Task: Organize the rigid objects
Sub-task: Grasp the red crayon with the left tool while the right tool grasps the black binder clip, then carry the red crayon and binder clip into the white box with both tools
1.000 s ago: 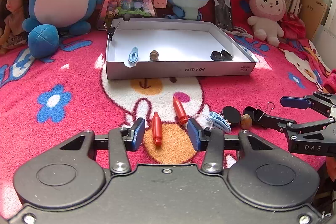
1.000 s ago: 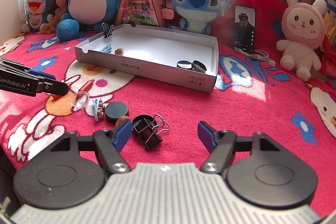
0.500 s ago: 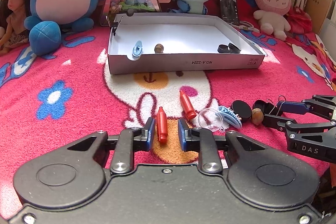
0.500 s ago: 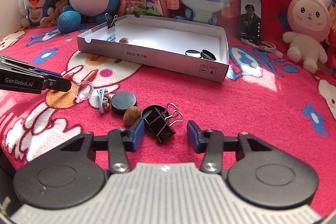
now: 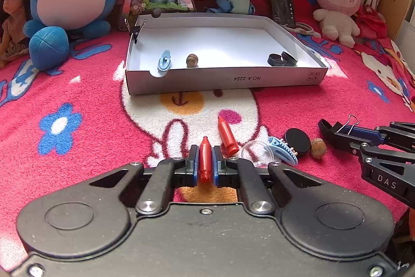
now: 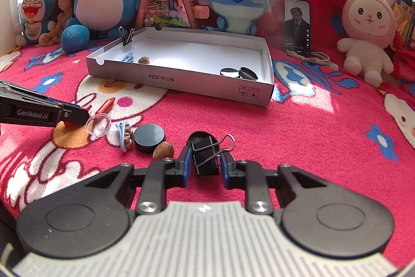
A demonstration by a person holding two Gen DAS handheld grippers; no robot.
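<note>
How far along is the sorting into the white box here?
Done: white box holds a blue clip, a nut, two black caps. In hand: left gripper clamps a red crayon; right gripper straddles the binder clip. Left: second crayon, clear lid, blue hair clip, black disc, second nut.

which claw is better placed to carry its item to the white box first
Left. The left claw is already shut on a red crayon; the right claw brackets the binder clip with gaps.
</note>
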